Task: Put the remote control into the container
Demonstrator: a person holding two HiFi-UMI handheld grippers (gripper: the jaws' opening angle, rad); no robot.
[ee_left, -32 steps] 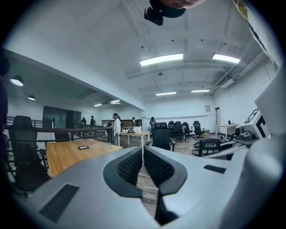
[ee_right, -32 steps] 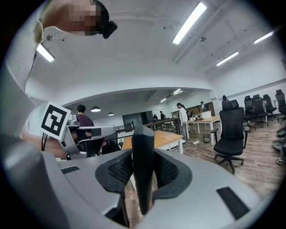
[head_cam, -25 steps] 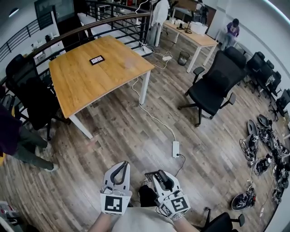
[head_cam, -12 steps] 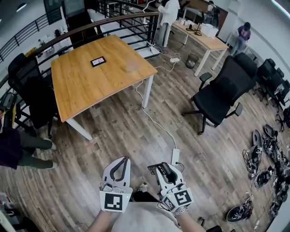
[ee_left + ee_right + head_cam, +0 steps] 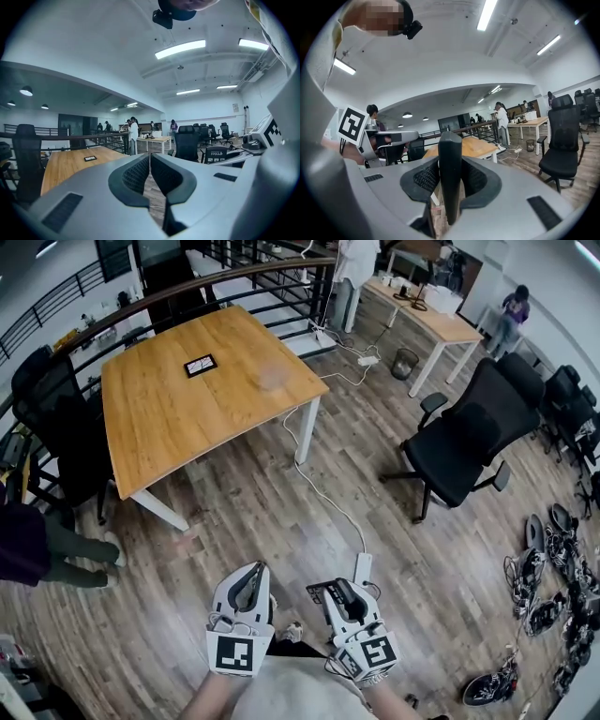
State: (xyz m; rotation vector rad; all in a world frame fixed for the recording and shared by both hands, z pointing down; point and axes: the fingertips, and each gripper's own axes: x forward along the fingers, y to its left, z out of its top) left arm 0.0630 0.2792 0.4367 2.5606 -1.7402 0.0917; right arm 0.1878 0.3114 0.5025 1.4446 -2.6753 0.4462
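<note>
My right gripper (image 5: pixel 335 594) is shut on the black remote control (image 5: pixel 323 592), held low over the wooden floor; in the right gripper view the remote control (image 5: pixel 450 187) stands on edge between the jaws. Beside it my left gripper (image 5: pixel 250 574) is shut with nothing in it, its pads (image 5: pixel 136 173) pressed together. Far ahead on the wooden table (image 5: pixel 159 427) sits a pale see-through container (image 5: pixel 273 378), with a flat dark device (image 5: pixel 200 365) to its left. The table (image 5: pixel 474 147) also shows beyond the right gripper (image 5: pixel 450 172).
A white power strip (image 5: pixel 363 568) and its cable lie on the floor just ahead. A black office chair (image 5: pixel 461 451) stands to the right, another chair (image 5: pixel 54 432) left of the table. A person's legs (image 5: pixel 42 554) are at far left. Cables (image 5: pixel 548 568) pile at right.
The view has shifted forward toward the table and power strip. Both grippers keep the same pose, the right one still shut on the remote control.
</note>
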